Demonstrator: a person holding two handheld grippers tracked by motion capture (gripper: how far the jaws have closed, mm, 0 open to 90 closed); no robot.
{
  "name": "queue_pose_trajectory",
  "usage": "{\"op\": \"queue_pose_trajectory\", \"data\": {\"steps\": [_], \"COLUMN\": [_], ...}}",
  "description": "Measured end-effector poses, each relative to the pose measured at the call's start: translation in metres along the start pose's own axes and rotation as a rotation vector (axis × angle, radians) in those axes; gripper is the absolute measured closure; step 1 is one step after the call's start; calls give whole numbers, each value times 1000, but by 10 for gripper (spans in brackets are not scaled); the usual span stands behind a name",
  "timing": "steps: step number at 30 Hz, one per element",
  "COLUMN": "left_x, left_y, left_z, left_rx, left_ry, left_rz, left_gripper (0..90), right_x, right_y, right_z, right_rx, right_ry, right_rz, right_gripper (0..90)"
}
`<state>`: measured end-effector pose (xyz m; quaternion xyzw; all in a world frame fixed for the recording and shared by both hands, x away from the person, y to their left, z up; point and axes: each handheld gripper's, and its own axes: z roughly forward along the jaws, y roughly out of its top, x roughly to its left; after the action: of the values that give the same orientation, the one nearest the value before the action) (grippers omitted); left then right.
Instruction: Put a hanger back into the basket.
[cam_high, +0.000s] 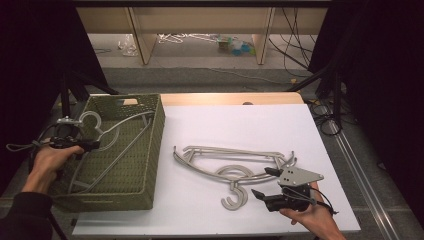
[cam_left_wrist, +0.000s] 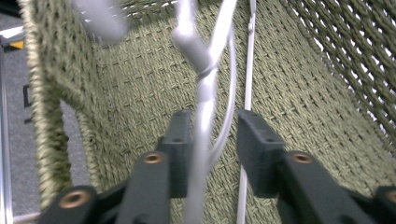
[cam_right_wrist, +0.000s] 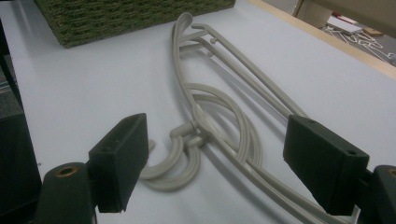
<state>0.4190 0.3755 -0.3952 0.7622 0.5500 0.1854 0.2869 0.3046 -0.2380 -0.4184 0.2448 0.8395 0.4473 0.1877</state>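
A pale grey plastic hanger (cam_high: 117, 125) lies slanted inside the green woven basket (cam_high: 161, 125), its hook near the left rim. My left gripper (cam_high: 92, 146) reaches in over that rim. In the left gripper view the hanger's neck (cam_left_wrist: 205, 93) stands between the jaws of my left gripper (cam_left_wrist: 215, 130), close to the left pad with a gap on the right, so the gripper is open. Two more hangers (cam_high: 225, 160) lie stacked on the white tabletop. My right gripper (cam_high: 264, 182) is open just in front of them, its jaws (cam_right_wrist: 224, 158) wide either side of their hooks (cam_right_wrist: 173, 168).
The basket (cam_right_wrist: 116, 18) takes up the table's left side. White tabletop (cam_high: 240, 125) lies behind the loose hangers. Black stands and cables (cam_high: 325, 110) flank the table's right edge, and shelving legs stand on the floor beyond.
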Motion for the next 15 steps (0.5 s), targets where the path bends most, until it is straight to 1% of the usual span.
{"op": "queue_pose_trajectory", "data": {"steps": [1, 2, 3, 4, 5, 6, 7, 8, 9, 10, 11, 12, 13, 14, 15], "left_x": [-1, -2, -2, -3, -7, -7, -14, -19, -19, -33, -42, -42, -56, -63, -63], "left_y": [-1, 0, 0, 2, 3, 3, 2, 2, 2, 0, -1, -1, -5, -7, -7], "left_z": [0, -5, -5, -11, -18, -18, -29, -33, -33, -42, -47, -47, -56, -61, -61], "left_rx": [-30, -32, -32, -25, -65, -65, -116, -150, -150, -226, -254, -254, -297, -316, -316], "left_ry": [16, 29, 29, 32, 44, 44, 37, 22, 22, -3, -6, -6, -9, -16, -16], "left_rz": [-21, -16, -16, -17, -16, -16, -9, -15, -15, -26, -19, -19, 5, 6, 6], "left_gripper": [615, 529, 508, 458, 436, 417, 392, 372, 349, 332, 321, 304, 283, 268, 245], "right_x": [0, 0, 0, -1, -1, -1, -1, -1, -1, -1, -2, -2, -2, -2, -2], "right_y": [0, -1, -1, -1, -1, -1, -1, -1, -2, -2, -2, -2, -2, -2, -3], "right_z": [0, 0, 0, 0, 1, 1, 1, 1, 1, 1, 0, 0, 0, 0, 0], "right_rx": [0, 3, 3, 0, -7, -7, -9, -9, -9, -10, -3, -6, -12, -15, -19], "right_ry": [0, -5, -5, -9, -9, -9, -12, -13, -13, -13, -14, -16, -17, -17, -17], "right_rz": [0, -1, -1, -1, 0, 0, 3, 2, 3, 4, 7, 7, 8, 8, 13], "right_gripper": [229, 229, 229, 228, 228, 228, 228, 227, 228, 227, 228, 227, 227, 227, 227]}}
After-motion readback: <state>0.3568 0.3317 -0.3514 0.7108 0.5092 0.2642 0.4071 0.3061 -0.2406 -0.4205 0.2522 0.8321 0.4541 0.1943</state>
